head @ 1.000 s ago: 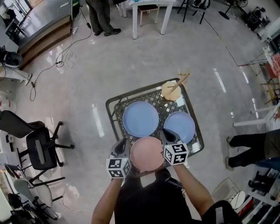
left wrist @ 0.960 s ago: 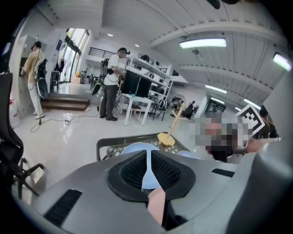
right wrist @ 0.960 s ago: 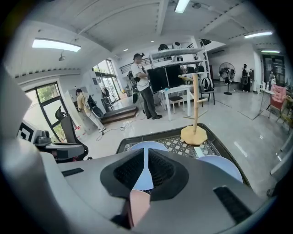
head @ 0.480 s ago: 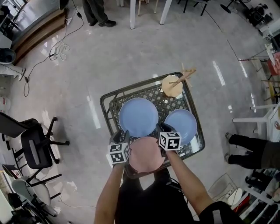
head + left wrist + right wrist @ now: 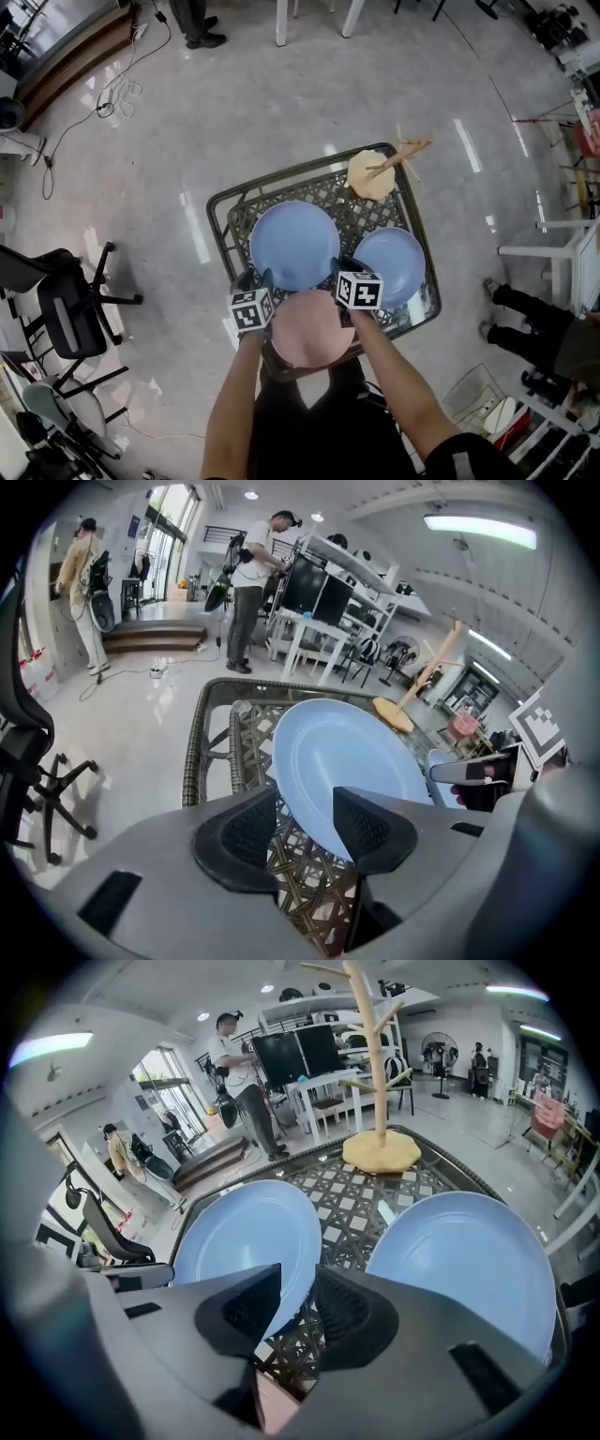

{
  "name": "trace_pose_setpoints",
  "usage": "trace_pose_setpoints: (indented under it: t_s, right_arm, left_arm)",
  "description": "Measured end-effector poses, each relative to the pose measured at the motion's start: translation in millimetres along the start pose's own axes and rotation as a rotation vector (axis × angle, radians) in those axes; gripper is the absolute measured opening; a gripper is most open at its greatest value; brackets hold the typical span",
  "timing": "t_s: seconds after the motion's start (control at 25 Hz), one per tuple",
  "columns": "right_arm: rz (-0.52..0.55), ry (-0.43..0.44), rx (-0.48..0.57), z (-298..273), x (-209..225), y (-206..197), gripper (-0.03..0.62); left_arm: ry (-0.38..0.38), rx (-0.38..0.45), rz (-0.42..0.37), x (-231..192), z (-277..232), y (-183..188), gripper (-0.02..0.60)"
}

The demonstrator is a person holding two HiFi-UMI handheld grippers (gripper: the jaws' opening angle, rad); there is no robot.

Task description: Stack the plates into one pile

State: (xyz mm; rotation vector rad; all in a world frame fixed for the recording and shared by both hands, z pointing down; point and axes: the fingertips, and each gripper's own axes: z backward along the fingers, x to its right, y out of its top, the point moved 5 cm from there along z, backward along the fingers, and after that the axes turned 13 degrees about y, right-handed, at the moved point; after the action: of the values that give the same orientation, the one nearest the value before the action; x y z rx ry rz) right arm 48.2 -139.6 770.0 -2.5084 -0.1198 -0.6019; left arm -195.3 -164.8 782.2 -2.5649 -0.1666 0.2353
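Centrally on the table (image 5: 232, 217), a dark lattice-topped one with a woven rim, lies the large blue plate (image 5: 294, 246), flat and right way up. The smaller blue plate (image 5: 389, 266) sits just beside it on the person's right, and the pink plate (image 5: 312, 328) lies at the table's near edge, below the gap between the two blue ones; the three are spread out, none stacked on another. The left hand-held gripper (image 5: 305, 803) points down at the large plate's near-left rim. Its jaws have just been opening and now stand well apart, with the plate's rim showing in the gap between them and neither pad pressing on it. The right hand-held gripper (image 5: 298, 1286) comes at the same plate from its near-right side. Its jaws have just been opening too, and the gap is narrower; the plate's edge shows in it, again with no pad closed on it. Seen from the head view, the pink plate lies between the two marker cubes. At the table's far right corner stands a wooden mug tree (image 5: 375, 173) on a round base. Beyond the table are the glossy floor (image 5: 187, 122), an office chair (image 5: 61, 309) to the left and a person's legs (image 5: 530, 323) to the right.
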Motion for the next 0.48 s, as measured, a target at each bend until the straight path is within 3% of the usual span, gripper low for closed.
trace_pose_setpoints:
  t_s: [0.4, 0.48]
  right_arm:
    - [-0.043, 0.001, -0.047, -15.3, 10.7, -12.9, 0.095]
    - [-0.043, 0.003, -0.052, -17.3, 11.2, -13.8, 0.081]
  left_arm:
    - [-0.025, -0.050, -0.015, 1.3, -21.3, -8.6, 0.184]
    - [-0.006, -0.043, -0.038, 0.3, -21.7, -9.4, 0.136]
